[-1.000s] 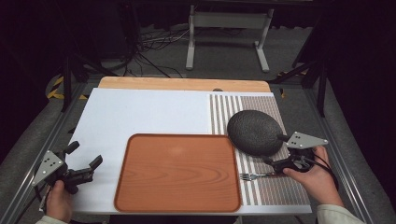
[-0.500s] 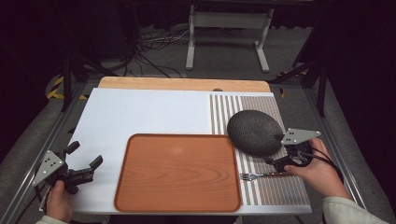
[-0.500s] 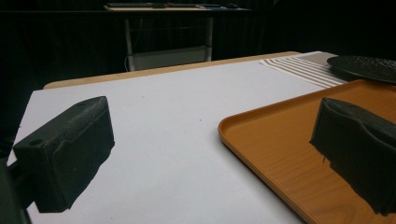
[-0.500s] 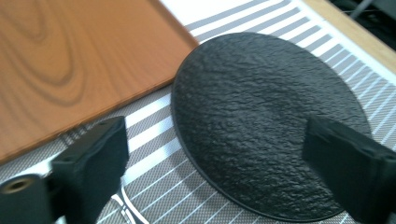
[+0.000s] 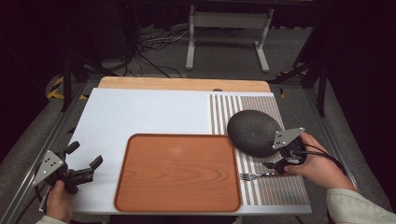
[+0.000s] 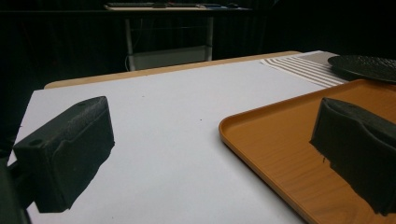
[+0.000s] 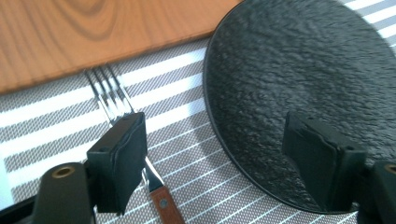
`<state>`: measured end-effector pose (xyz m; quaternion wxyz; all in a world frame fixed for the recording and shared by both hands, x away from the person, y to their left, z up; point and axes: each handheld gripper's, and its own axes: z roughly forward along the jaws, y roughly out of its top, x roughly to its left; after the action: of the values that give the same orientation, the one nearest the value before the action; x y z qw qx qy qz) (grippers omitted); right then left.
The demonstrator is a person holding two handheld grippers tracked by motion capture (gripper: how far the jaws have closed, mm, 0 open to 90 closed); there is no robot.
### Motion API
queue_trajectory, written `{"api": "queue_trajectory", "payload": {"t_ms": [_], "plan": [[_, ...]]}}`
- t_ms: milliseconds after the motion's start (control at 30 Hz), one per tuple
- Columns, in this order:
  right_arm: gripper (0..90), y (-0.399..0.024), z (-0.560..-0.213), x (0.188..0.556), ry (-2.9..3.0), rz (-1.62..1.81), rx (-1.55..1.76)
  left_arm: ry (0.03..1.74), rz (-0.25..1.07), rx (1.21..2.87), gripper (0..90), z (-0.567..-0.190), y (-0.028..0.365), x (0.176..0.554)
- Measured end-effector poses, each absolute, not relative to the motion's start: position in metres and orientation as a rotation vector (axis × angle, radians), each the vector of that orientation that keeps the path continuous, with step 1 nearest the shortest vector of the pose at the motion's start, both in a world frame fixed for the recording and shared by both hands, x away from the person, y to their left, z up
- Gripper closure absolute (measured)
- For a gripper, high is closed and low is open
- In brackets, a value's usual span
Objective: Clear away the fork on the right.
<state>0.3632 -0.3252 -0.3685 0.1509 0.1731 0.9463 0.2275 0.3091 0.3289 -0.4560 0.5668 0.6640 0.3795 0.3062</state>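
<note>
The right hand angles its gripper down over the striped mat. Its jaws have just been closing but stand spread; the fork lies just inside one jaw, untouched by the other, which hangs over the plate. The tray edge lies beyond the tines. The left gripper rests low on the bench, jaws spread on nothing, the empty tray beside one jaw.
</note>
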Motion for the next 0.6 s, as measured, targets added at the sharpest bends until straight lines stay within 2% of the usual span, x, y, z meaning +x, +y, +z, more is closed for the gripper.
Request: {"api": "queue_trajectory", "payload": {"t_ms": [267,600], "plan": [[28.0,-0.317,-0.375,0.366,2.840,0.516,0.390,0.895,0.721,1.555,0.3,-0.456,0.329,0.309],[26.1,-0.313,-0.383,0.368,2.933,0.387,0.300,0.894,0.720,1.557,0.3,-0.456,0.329,0.309]]}}
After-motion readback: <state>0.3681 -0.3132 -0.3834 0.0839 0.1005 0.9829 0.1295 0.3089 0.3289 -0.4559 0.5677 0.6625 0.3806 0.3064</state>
